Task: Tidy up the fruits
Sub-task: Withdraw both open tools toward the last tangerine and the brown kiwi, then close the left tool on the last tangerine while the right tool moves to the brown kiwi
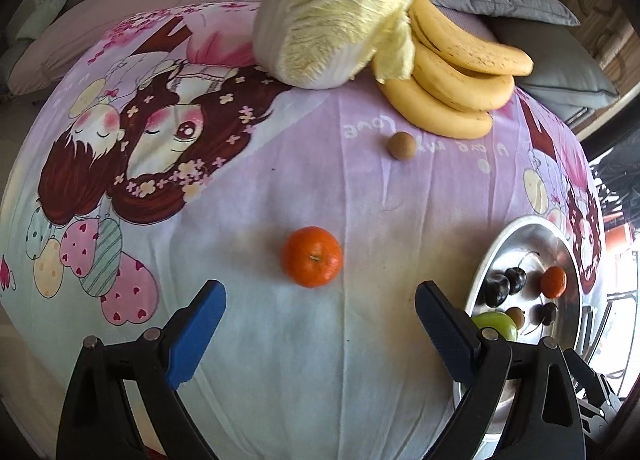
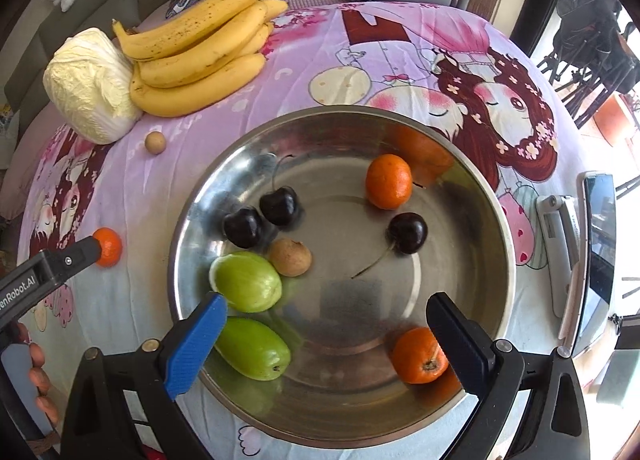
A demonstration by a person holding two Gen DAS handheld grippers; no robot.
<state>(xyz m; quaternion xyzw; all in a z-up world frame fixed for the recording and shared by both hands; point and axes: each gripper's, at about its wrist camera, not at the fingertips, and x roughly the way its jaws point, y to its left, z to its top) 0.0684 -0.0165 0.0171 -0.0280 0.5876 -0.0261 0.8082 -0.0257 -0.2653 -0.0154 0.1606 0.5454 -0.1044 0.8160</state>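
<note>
Here we have both grippers spread wide and holding nothing. Our right gripper (image 2: 326,334) hangs over the steel bowl (image 2: 490,196), which already carries three dark cherries, two green fruits, a small brown fruit and two tangerines; one of those tangerines (image 2: 419,356) lies just inside the right-hand finger, not pinched. Our left gripper (image 1: 320,330) points down at the cloth (image 1: 280,360), with the loose tangerine (image 1: 312,256) lying just beyond the gap between its fingers. A small brown fruit (image 1: 401,146) sits farther off, near the bananas (image 1: 452,72) and the cabbage (image 1: 332,8).

The next move, we judge, is for the left gripper to take that loose tangerine and carry it to the bowl. Several things could spoil this:

- The tangerine is round and sits on soft, wrinkled cloth, so a finger that lands first on one side may push it away and set it rolling.
- Closing too hard could bruise it or squeeze it out of the pads.
- The fingers could snag the cloth and drag it, which would shift the bowl.
- Both grippers work close to the bowl's near rim, so we could knock them together or tip the bowl.
- Dropping it from high up could bounce the cherries out.
</note>
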